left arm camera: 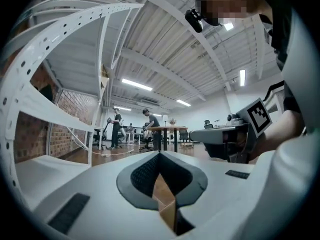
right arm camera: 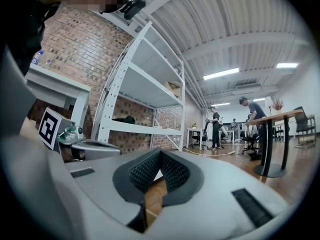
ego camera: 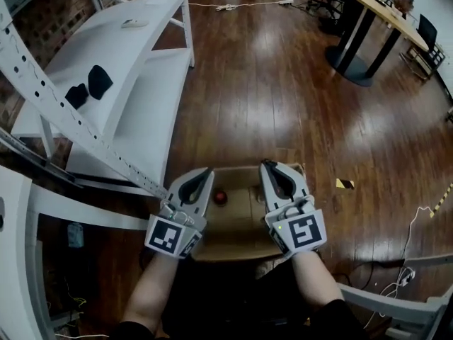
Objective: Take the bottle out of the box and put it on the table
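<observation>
Box: open cardboard box (ego camera: 236, 222) sits on the wooden floor (ego camera: 283, 83), just right of the white shelf rack (ego camera: 120, 55). Flaps are up and the interior is exposed.
Contents: one item, the bottle (ego camera: 221, 197), toward the far left of the box floor. Only a small round red top shows. The body below it is too small to make out.
Bottle axis: with just the round top facing the head camera, the long axis appears to run vertical, cap up. Low confidence.

Hands: both forearms enter from the bottom edge, side by side. The marker cubes face up and the tools point away from the person, roughly level.
Left claw (ego camera: 204, 174): over the box's left edge, close to the bottle but not touching it. Fully closed, with the pads meeting at the tip (left arm camera: 160, 154) and nothing held.
Right claw (ego camera: 269, 167): over the box's right side. Closed too, with the pads together (right arm camera: 160, 151), empty.
</observation>
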A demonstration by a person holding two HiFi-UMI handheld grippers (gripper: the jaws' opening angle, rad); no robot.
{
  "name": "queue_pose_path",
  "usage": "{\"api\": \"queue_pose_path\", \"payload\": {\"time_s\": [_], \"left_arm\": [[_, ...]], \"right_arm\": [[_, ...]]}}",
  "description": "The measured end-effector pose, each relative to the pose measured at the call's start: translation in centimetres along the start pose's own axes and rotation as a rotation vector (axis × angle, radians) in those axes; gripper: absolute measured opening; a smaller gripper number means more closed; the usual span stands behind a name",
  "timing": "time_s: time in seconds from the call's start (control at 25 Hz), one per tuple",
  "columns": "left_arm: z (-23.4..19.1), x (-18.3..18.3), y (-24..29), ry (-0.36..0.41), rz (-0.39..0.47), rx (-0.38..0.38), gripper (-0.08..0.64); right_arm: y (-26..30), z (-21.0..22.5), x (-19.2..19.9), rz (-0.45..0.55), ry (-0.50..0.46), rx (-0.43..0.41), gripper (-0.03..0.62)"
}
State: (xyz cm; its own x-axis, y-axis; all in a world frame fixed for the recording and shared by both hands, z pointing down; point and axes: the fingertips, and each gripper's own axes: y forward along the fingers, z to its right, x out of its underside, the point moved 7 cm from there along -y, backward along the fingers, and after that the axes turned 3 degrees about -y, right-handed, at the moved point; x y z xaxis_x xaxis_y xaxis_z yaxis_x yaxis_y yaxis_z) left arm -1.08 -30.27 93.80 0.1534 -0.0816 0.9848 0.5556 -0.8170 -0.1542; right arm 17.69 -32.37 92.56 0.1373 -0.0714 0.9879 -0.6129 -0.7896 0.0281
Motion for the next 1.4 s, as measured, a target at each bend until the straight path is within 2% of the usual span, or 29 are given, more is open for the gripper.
{"api": "queue_pose_path", "payload": {"time_s": [0.28, 0.48, 0.6, 0.72, 0.8, 0.96, 1.2, 1.36, 1.4], "left_arm": [[2.7, 1.7, 2.9, -0.031, -0.04, 0.123, 0.005], [4.1, 3.3, 5.7, 0.003, -0.039, 0.194, 0.005], [5.2, 4.4, 7.2, -0.02, -0.058, 0.24, 0.005], [7.2, 5.4, 8.9, -0.034, -0.06, 0.31, 0.005], [8.2, 6.2, 9.5, -0.039, -0.073, 0.344, 0.005], [9.4, 7.8, 10.5, -0.035, -0.109, 0.376, 0.005], [11.0, 10.3, 11.9, -0.034, -0.152, 0.421, 0.005], [11.4, 13.5, 12.5, -0.034, -0.22, 0.427, 0.008], [11.5, 14.4, 12.7, -0.031, -0.241, 0.428, 0.033]], "right_arm": [[-2.4, 2.9, 2.2, -0.066, 0.056, 0.08, 0.005], [-4.7, 5.3, 5.0, -0.112, 0.121, 0.161, 0.005], [-6.1, 6.3, 5.0, -0.108, 0.107, 0.208, 0.004], [-7.9, 7.6, 4.9, -0.105, 0.047, 0.238, 0.003], [-8.3, 8.5, 5.2, -0.1, 0.063, 0.251, 0.003], [-8.1, 9.3, 5.7, -0.091, 0.146, 0.293, 0.004], [-9.8, 10.1, 5.8, -0.107, 0.111, 0.31, 0.005], [-11.0, 10.3, 5.6, -0.12, 0.206, 0.318, 0.005], [-11.2, 10.5, 5.5, -0.118, 0.228, 0.319, 0.004]]}}
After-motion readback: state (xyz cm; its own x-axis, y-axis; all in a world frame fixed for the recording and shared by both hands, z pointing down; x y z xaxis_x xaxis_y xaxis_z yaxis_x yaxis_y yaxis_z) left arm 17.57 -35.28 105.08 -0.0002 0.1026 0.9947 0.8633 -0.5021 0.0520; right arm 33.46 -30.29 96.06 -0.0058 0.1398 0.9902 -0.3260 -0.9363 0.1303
